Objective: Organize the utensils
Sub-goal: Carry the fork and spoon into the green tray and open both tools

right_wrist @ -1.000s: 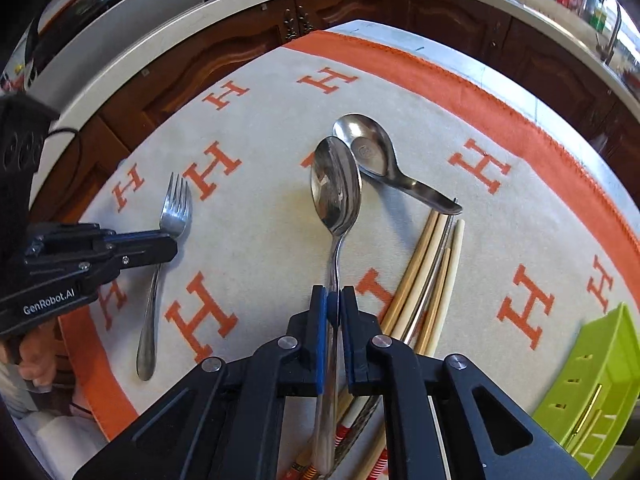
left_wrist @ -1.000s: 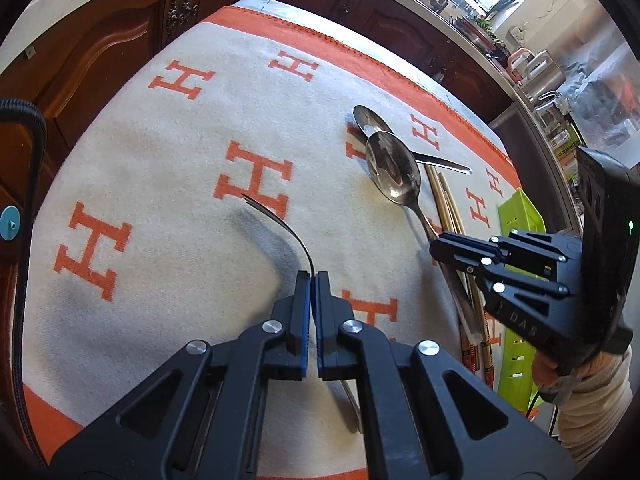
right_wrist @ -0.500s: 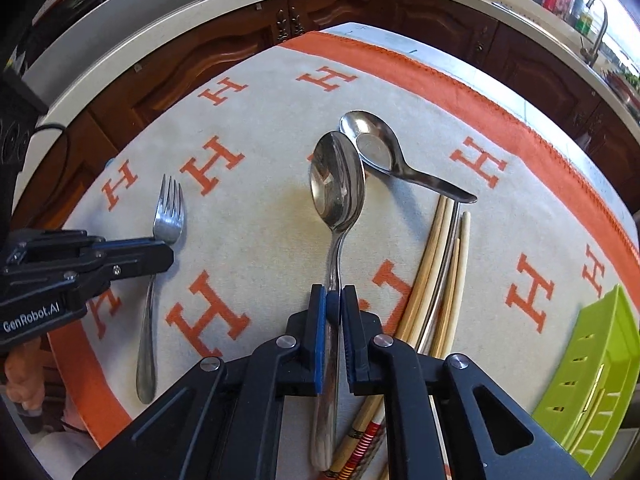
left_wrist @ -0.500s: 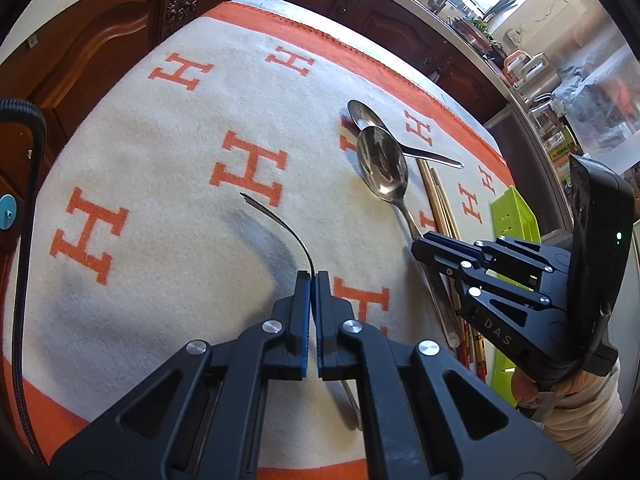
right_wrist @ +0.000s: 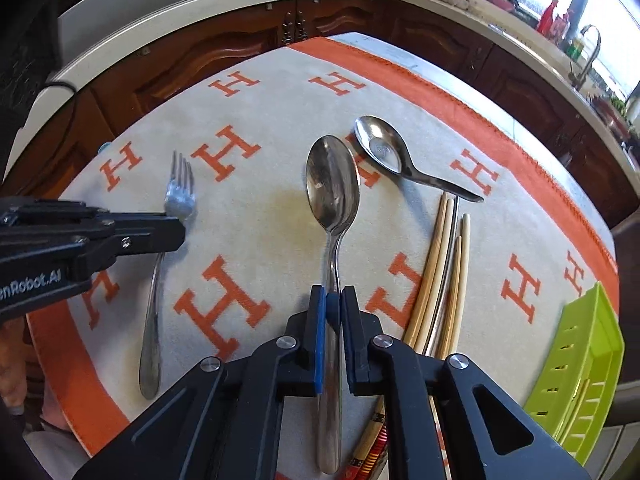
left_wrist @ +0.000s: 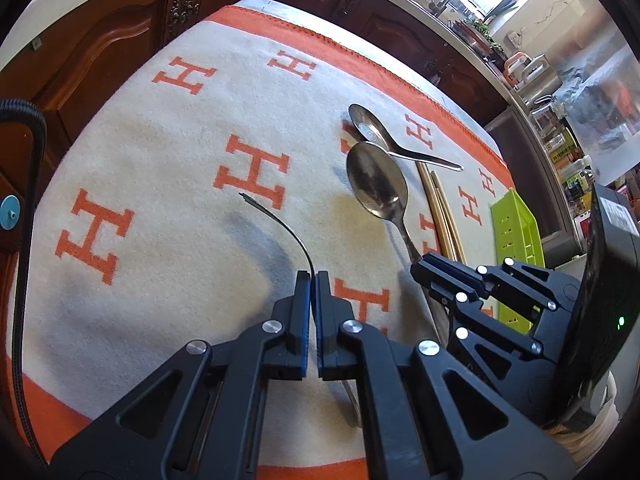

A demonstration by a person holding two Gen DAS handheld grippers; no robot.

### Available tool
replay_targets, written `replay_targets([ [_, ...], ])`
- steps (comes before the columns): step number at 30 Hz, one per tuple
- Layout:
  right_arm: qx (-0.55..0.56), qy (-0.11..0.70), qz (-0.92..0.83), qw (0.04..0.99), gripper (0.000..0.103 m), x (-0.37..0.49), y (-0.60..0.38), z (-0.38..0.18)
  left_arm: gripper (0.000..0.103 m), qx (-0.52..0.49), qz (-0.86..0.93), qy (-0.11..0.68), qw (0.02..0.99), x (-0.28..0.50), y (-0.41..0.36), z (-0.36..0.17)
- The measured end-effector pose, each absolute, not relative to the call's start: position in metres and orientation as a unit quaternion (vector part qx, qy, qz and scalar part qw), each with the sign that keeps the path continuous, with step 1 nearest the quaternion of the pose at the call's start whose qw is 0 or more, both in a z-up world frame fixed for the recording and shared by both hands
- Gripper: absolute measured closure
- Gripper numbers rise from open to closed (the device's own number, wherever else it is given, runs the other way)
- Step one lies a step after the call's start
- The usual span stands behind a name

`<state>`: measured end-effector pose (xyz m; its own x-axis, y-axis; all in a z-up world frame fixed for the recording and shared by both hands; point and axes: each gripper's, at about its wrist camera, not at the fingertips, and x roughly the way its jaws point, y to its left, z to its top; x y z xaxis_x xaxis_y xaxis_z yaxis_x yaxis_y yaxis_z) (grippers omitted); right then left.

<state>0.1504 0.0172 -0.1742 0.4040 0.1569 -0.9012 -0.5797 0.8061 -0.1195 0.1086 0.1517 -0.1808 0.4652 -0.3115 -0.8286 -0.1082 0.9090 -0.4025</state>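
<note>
The left gripper (left_wrist: 312, 280) was clamped on the neck of a steel fork (right_wrist: 180, 192), fingers narrowed to a slit. Its own camera saw the fork edge-on, a thin dark curve rising toward 11 o'clock; the right wrist view showed the flat tines and the long handle trailing toward 6 o'clock. The right gripper (right_wrist: 331, 300) pinched the slim handle of a polished large spoon (right_wrist: 332, 184), whose oval bowl pointed to 12 o'clock beyond the blue-padded fingers (right_wrist: 319, 320). A short, deep-bowled soup spoon (right_wrist: 384, 148) lay just beside that bowl at 1 o'clock. Pale bamboo chopsticks (right_wrist: 436, 264) lay bundled at 3 o'clock of the fingers, their red-banded ends visible only in the right view. Everything sat over a woolly cream blanket (right_wrist: 260, 208) with orange H motifs. A lime perforated plastic tray (right_wrist: 580, 360) stood at the right edge.
</note>
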Motion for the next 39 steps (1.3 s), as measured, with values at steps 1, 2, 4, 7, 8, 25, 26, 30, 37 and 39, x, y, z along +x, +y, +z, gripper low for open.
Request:
replay_targets([
  [1,-0.211,0.492,0.224,0.814,0.098,0.147,0.018,-0.173,0.103,-0.203,-0.062,0.513,0.832,0.109,0.152,-0.180],
  [2,-0.209,0.492,0.226,0.815,0.099,0.144,0.017,-0.171,0.103,-0.201,-0.064,0.513,0.832,0.108,0.151,-0.179],
  [4,-0.192,0.495,0.226,0.817,0.101,0.140,0.014,-0.167,0.103,-0.197,-0.067,0.511,0.834,0.108,0.148,-0.176],
  [7,-0.161,0.501,0.221,0.821,0.101,0.135,0.003,-0.164,0.103,-0.192,-0.072,0.511,0.835,0.107,0.144,-0.173],
  [8,-0.146,0.505,0.220,0.822,0.101,0.134,-0.001,-0.163,0.103,-0.191,-0.073,0.511,0.835,0.107,0.143,-0.173],
  [25,0.020,0.437,0.143,0.888,0.101,0.080,-0.125,-0.083,0.103,-0.105,-0.197,0.495,0.840,0.101,0.038,-0.109],
  [26,0.026,0.432,0.134,0.892,0.101,0.076,-0.135,-0.078,0.103,-0.097,-0.212,0.493,0.838,0.102,0.024,-0.103],
  [30,0.055,0.408,0.080,0.908,0.101,0.055,-0.190,-0.062,0.103,-0.060,-0.271,0.492,0.826,0.107,-0.036,-0.087],
  [37,0.108,0.388,-0.006,0.915,0.101,0.038,-0.267,-0.077,0.098,0.034,-0.320,0.501,0.803,0.111,-0.119,-0.076],
  [39,0.119,0.392,-0.023,0.912,0.101,0.040,-0.280,-0.092,0.098,0.064,-0.325,0.510,0.793,0.115,-0.138,-0.081],
])
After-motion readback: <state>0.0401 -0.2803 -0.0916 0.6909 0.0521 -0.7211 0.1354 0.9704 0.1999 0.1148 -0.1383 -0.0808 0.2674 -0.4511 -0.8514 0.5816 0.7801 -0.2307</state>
